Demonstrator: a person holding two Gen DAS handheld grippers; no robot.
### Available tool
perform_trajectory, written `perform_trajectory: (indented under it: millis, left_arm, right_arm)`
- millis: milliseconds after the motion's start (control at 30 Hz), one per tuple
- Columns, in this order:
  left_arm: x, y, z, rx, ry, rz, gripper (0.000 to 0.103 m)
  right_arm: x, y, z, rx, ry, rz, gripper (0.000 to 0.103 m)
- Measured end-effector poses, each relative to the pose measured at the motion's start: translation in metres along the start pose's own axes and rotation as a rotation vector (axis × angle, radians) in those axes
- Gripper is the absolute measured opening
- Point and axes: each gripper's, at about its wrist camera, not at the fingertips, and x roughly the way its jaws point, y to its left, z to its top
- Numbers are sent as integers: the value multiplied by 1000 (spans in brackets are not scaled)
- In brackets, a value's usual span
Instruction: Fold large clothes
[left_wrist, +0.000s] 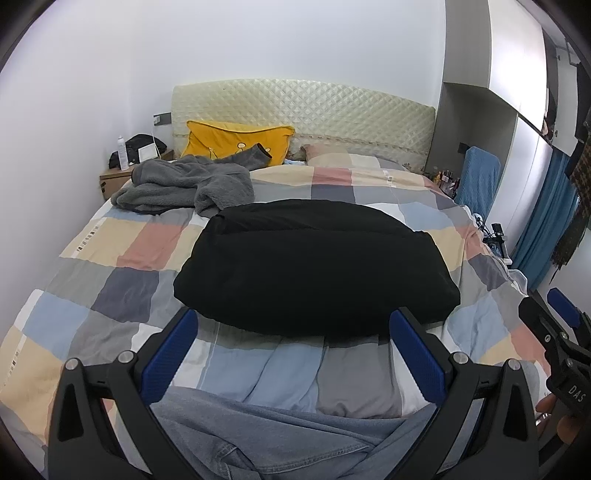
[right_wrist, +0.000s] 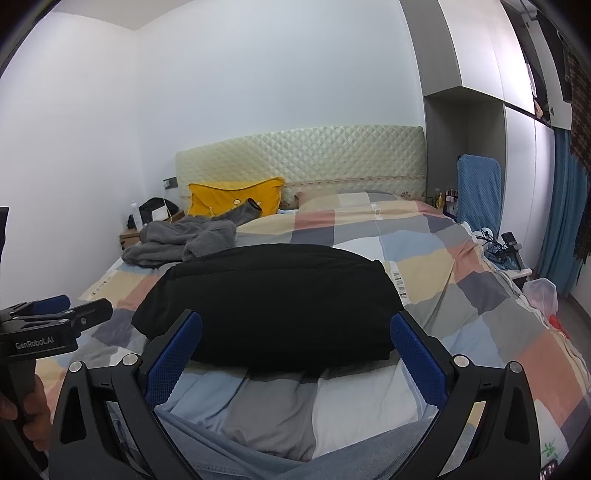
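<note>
Black garment (left_wrist: 314, 266), folded into a thick rounded bundle, lies mid-bed on the checked duvet (left_wrist: 122, 251), well apart from the grey fleece (left_wrist: 184, 184) near the yellow pillow (left_wrist: 236, 142). I hold the left tool (left_wrist: 293, 347) and right tool (right_wrist: 295, 350) wide, both empty, just short of its near edge. Risk, as I judge it: either tool pinching duvet with the hem, or the puffy bundle springing apart.

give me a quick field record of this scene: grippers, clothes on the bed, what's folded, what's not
left gripper: open, empty
right gripper: open, empty
black garment: folded, flat mid-bed
grey fleece garment: crumpled heap, far left by yellow pillow
denim garment: unfolded, nearest edge under both grippers
surface: checked bedspread
</note>
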Motion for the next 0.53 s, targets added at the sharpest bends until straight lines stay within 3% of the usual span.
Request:
perform_trajectory:
  millis: [200, 533]
  left_arm:
    - [6, 1, -1, -11, 38, -45, 103]
    - [6, 0, -2, -10, 36, -20, 103]
  right_arm:
    - [0, -1, -1, -3, 1, -4, 103]
    - [2, -1, -2, 3, 11, -2, 103]
